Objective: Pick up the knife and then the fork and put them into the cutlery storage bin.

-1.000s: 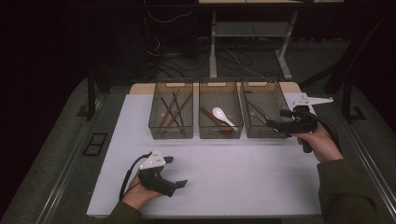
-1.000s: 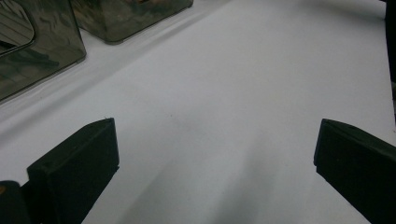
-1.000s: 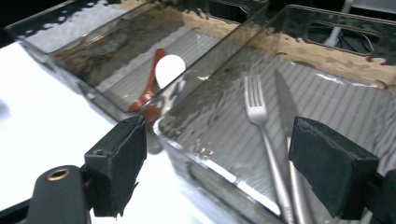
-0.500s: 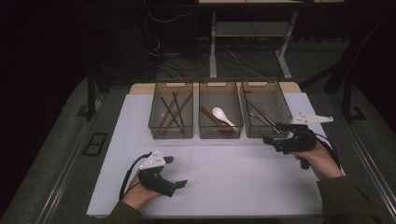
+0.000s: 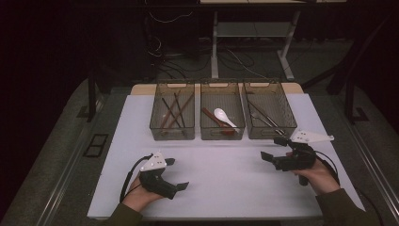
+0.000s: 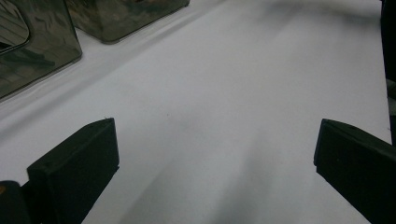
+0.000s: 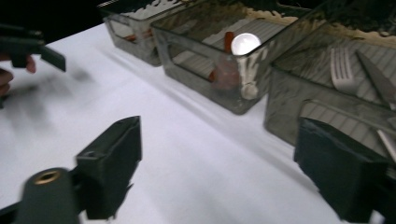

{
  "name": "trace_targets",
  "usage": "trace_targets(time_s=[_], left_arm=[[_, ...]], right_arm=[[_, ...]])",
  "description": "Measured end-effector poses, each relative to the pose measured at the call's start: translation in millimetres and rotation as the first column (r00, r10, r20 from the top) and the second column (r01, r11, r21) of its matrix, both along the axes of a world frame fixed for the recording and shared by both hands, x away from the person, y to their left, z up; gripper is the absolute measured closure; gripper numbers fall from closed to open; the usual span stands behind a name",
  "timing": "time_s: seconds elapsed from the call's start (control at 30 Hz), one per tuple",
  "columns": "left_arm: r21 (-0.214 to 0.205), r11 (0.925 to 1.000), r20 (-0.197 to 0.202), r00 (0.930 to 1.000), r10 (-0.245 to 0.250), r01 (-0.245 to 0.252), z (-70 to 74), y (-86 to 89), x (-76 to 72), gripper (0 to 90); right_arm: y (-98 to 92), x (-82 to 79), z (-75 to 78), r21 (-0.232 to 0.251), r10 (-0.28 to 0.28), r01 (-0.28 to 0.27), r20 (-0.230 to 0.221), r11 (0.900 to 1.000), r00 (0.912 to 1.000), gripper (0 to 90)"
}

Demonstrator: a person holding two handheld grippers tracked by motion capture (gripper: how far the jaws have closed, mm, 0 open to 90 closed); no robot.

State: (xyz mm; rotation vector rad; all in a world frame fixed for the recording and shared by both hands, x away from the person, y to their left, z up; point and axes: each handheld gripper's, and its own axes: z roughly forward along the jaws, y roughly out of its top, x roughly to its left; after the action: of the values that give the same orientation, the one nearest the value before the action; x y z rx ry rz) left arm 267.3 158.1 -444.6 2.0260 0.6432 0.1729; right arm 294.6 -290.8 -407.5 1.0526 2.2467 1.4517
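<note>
Three smoky clear bins stand in a row at the back of a white mat [image 5: 226, 183]. The left bin [image 5: 172, 133] holds dark and brown chopsticks [image 5: 170, 113]. A white spoon [image 5: 222, 116] and a red one [image 5: 210, 116] lie in the middle bin [image 5: 222, 134]. The right bin [image 5: 272, 133] holds a metal fork [image 7: 343, 70] and knife [image 7: 377, 79]. My left gripper [image 5: 178, 173] rests low on the mat at the front left, open and empty [image 6: 215, 140]. My right gripper [image 5: 270, 148] hovers just in front of the right bin, open with nothing between its jaws [image 7: 217, 135], which have just been opening further.
The mat's front edge [image 5: 226, 217] runs just behind both hands. Dark table border surrounds the mat, with a metal rail [image 5: 371, 155] along the right side. Table legs and cables [image 5: 235, 56] lie on the floor beyond the bins.
My right gripper has drawn back from over the right bin toward the front of the mat and sunk lower. The left gripper has not moved.
</note>
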Motion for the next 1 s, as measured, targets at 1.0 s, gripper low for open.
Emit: trace_targets(time_s=[1.0], left_arm=[[0.003, 1.0, 0.005, 1.0, 0.008, -0.008, 1.6, 1.4, -1.5, 0.0]], right_arm=[[-10.7, -38.1, -41.5, -0.034, 0.016, -0.016, -0.01, 0.9993, 0.9998, 13.4]])
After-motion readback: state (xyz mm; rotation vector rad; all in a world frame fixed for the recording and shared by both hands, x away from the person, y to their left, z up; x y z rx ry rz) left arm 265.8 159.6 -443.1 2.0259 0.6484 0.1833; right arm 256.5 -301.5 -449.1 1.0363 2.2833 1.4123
